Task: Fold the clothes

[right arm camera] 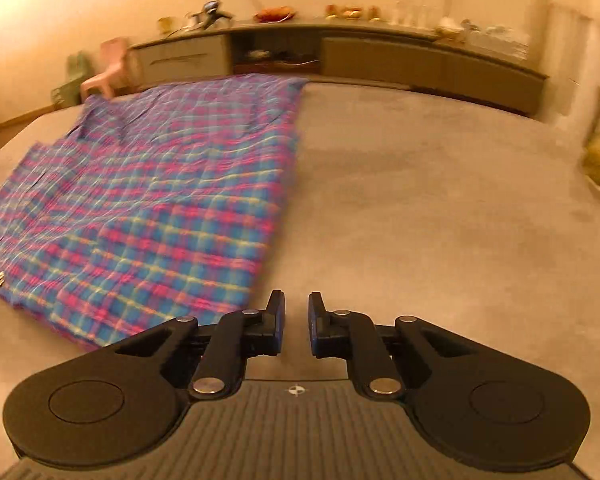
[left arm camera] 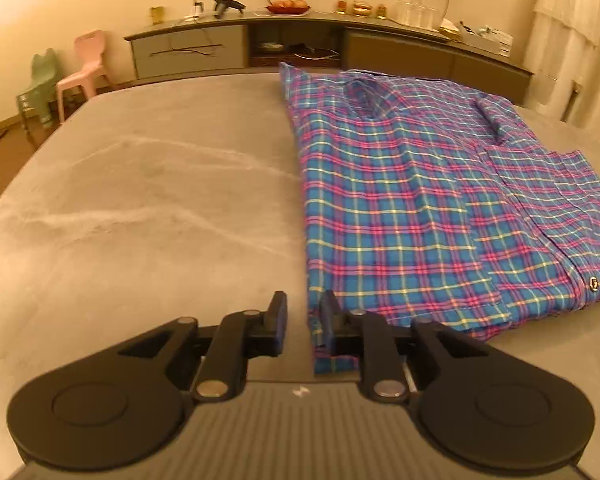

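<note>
Grey table (left arm camera: 140,200) (bare) beside shirt's (left arm camera: 400,200) edge

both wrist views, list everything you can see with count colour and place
shirt: one, blue, pink and yellow plaid, partly folded, flat on the table
table: one, grey, under the shirt
sideboard: one, grey-brown, long, along the far wall
fruit bowl: one, red, on the sideboard
glasses: several, clear, on the sideboard, count unclear
chairs: two, pink and green, small, on the floor far left
curtain: one, pale, far right
left gripper: black, open, near hem corner of shirt between its fingers
right gripper: black, open, over bare table just right of the shirt
</note>
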`<state>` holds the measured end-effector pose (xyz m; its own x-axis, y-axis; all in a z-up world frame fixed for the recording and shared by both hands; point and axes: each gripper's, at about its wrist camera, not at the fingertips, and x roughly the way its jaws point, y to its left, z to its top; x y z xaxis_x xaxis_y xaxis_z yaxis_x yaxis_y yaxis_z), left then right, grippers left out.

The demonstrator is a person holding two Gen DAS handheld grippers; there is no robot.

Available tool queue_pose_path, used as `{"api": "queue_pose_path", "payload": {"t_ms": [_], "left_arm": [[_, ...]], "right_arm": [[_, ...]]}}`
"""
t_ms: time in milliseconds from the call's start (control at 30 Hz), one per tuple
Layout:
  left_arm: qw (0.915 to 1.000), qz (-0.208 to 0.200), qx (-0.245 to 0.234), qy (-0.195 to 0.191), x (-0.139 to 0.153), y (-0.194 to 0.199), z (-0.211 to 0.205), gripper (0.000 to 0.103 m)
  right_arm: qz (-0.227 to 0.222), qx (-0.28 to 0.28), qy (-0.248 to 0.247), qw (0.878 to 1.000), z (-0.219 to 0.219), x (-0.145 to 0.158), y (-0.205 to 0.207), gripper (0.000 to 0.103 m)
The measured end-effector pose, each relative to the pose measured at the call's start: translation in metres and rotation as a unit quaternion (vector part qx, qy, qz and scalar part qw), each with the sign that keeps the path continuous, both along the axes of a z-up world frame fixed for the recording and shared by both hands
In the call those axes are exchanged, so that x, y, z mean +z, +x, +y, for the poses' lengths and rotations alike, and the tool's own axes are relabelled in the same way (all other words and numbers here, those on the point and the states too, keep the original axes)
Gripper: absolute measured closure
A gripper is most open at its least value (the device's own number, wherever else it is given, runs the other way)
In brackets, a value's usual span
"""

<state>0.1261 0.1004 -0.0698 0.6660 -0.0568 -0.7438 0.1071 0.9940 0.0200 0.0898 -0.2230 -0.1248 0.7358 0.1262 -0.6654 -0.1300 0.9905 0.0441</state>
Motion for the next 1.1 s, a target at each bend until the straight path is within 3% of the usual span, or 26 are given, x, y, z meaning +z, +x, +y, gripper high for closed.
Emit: {"api": "queue_pose_path", "payload": {"t_ms": [167, 333, 467, 567, 700, 1100], "left_arm": [[0.9993, -0.036, -0.008, 0.004, 0.021, -0.018, -0.018, 0.084], [0.9981, -0.051, -0.036, -0.004, 0.030, -0.022, -0.044, 0.084], [0.9986, -0.026, -0.044, 0.012, 0.010, -0.010, -0.062, 0.082], [0.9992, -0.002, -0.034, 0.019, -0.005, -0.002, -0.062, 0.081], [0.9992, 0.004, -0.034, 0.020, -0.009, -0.004, -0.063, 0.079], [0.9979, 0.026, -0.055, 0.023, -0.001, -0.040, -0.057, 0.079]], "right_arm": [[-0.069, 0.045, -0.016, 0.996, 0.031, 0.028, -0.029, 0.090], [-0.057, 0.106, -0.018, 0.993, 0.081, 0.014, -0.026, 0.089], [-0.045, 0.124, -0.035, 0.991, 0.102, -0.002, -0.016, 0.089], [-0.024, 0.113, -0.066, 0.991, 0.099, -0.017, -0.009, 0.089], [-0.009, 0.115, -0.035, 0.993, 0.077, -0.018, -0.009, 0.088], [0.025, 0.136, -0.038, 0.990, 0.073, -0.008, -0.033, 0.088]]}}
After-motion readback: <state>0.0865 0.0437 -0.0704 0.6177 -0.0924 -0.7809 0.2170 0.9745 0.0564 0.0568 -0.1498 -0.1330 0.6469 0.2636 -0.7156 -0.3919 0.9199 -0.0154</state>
